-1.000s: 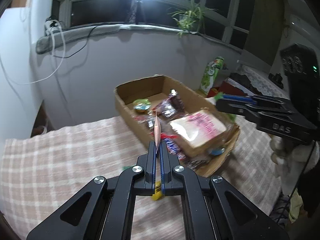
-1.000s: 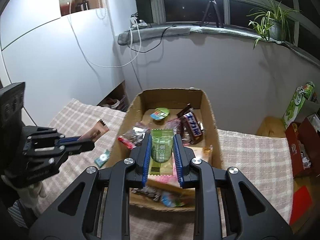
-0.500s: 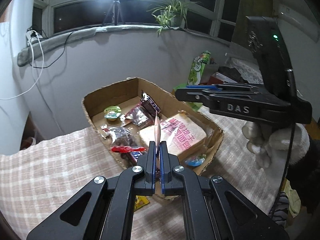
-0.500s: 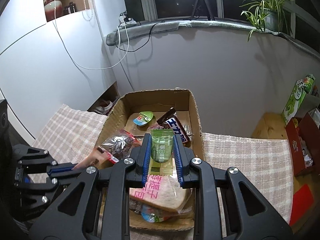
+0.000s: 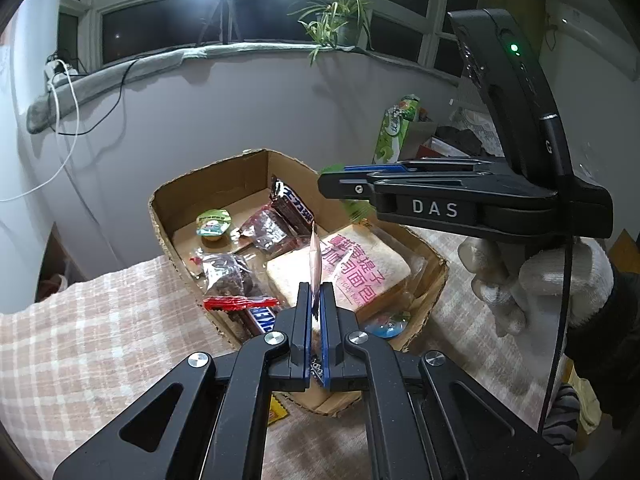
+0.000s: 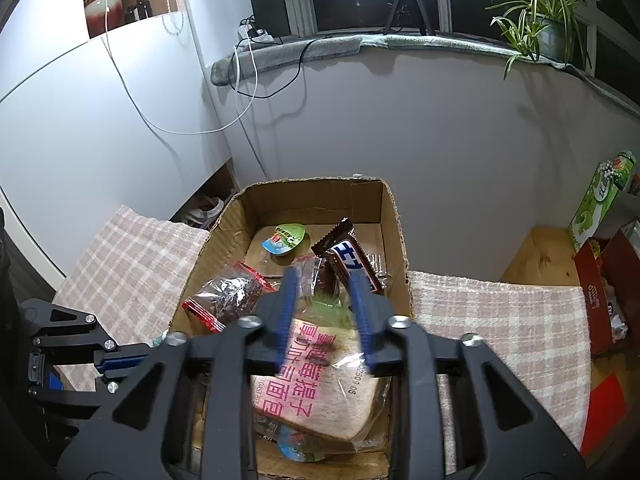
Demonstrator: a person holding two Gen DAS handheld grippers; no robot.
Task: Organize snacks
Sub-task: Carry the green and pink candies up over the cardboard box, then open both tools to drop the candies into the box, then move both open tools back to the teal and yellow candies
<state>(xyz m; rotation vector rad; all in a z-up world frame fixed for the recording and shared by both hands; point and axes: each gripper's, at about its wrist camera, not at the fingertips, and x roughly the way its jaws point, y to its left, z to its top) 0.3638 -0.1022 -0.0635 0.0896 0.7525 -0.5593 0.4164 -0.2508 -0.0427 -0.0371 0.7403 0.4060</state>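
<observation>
checkered cloth under box; left tongs pinch wrapper, right tongs apart.

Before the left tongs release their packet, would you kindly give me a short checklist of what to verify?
1. Left tongs shut on packet: ok.
2. Packet held over the box: ok.
3. Bread below as a flat landing spot: ok.
4. Right tongs open: ok.
5. Green packet clear of the right tongs: cannot tell, blurred.
</observation>
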